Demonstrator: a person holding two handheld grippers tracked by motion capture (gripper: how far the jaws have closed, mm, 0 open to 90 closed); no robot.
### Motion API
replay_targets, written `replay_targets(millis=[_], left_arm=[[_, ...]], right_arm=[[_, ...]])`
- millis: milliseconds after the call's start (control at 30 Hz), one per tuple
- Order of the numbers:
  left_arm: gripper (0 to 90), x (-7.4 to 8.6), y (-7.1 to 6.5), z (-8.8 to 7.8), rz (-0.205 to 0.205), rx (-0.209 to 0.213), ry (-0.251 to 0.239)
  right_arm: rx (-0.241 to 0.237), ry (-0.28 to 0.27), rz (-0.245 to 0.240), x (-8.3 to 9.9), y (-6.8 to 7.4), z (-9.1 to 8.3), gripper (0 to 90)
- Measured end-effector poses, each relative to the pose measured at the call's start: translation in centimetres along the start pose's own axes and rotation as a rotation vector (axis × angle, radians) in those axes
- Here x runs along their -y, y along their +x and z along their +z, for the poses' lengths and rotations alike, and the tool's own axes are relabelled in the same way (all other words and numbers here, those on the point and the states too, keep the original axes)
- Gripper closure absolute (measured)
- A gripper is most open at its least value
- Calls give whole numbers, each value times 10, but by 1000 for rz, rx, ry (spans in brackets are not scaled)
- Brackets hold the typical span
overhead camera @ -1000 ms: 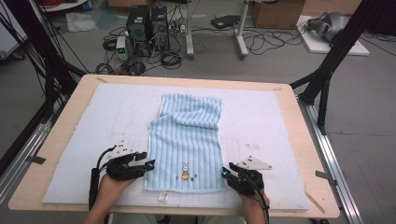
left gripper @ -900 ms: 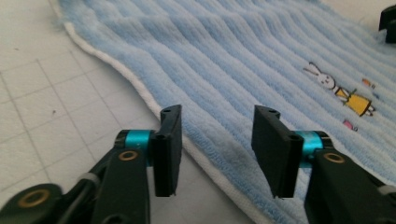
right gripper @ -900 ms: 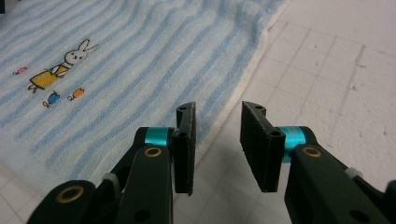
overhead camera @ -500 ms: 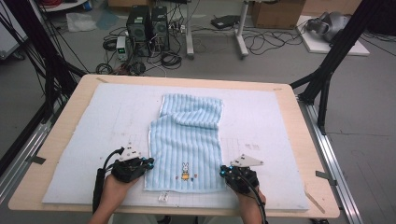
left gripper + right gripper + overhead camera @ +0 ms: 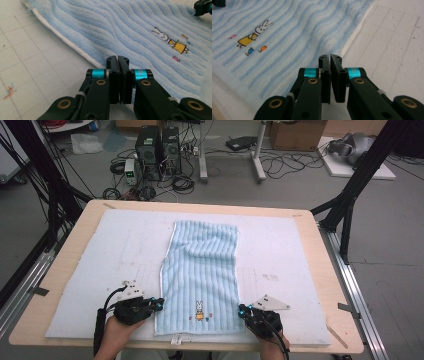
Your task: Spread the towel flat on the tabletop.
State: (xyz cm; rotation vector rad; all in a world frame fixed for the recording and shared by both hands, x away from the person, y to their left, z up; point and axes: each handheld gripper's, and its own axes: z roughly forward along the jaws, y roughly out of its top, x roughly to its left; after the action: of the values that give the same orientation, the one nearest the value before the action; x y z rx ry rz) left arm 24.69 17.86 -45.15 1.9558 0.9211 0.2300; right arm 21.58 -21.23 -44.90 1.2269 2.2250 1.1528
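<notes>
A light blue striped towel (image 5: 200,270) with a small embroidered rabbit (image 5: 199,309) lies flat along the middle of the white mat (image 5: 100,270). My left gripper (image 5: 159,304) sits at the towel's near left edge. In the left gripper view its jaws (image 5: 117,58) are pressed together over the white hem of the towel (image 5: 105,32). My right gripper (image 5: 241,310) sits at the near right edge. In the right gripper view its jaws (image 5: 330,56) are closed on the border of the towel (image 5: 294,42). The far end of the towel is slightly rumpled.
The mat covers most of a wooden table (image 5: 75,235). Dark frame legs (image 5: 350,195) stand at the table's far corners. Computer boxes (image 5: 160,145) and cables lie on the floor beyond. The near table edge is just under my hands.
Both grippers' jaws have closed at the towel's near side edges. The hands have barely shifted and the towel lies as before.
</notes>
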Motion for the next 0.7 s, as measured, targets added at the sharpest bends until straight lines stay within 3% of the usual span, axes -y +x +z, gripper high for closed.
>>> replay_targets(millis=[300, 700], left_arm=[[877, 10, -13, -12, 1, 62, -17], [877, 28, -27, -25, 4, 113, -32]], right_arm=[[-12, -48, -6, 6, 13, -19, 870], [-24, -57, 13, 21, 22, -34, 869]])
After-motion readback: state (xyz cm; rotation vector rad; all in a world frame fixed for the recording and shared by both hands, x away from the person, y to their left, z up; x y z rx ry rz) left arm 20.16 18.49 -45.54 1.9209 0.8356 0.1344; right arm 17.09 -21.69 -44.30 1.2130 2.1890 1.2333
